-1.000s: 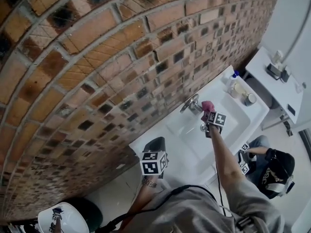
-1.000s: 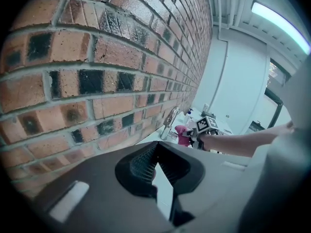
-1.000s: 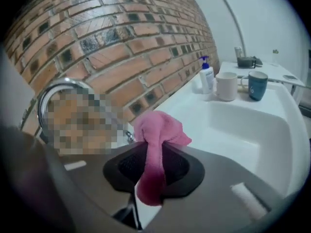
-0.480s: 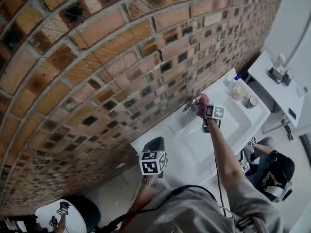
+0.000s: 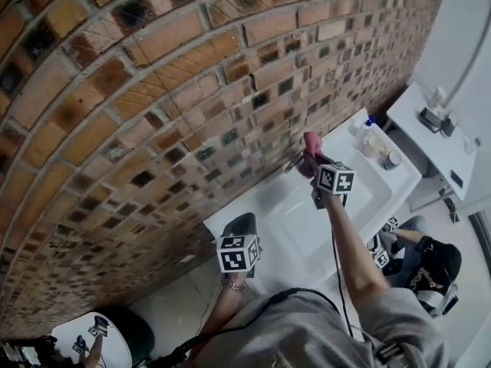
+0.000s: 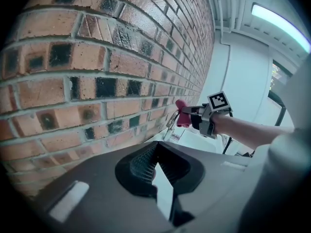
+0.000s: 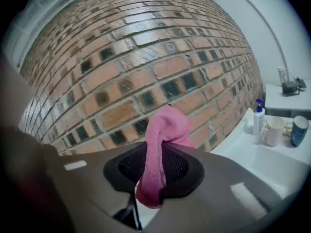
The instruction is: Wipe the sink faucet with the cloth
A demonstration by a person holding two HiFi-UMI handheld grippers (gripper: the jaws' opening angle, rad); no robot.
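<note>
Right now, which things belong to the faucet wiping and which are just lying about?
In use: pink cloth, held by the right gripper; faucet; sink.

Lying about: spray bottle, white mug, blue container on the sink's edge; small items on the side table.

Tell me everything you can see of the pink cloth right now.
The pink cloth looks like soft terry, bunched into a narrow fold. The right gripper is shut on it; a rounded hump sticks out past the jaws and a short tail hangs beneath. It is held up at the faucet, near the brick wall; actual contact cannot be confirmed.
</note>
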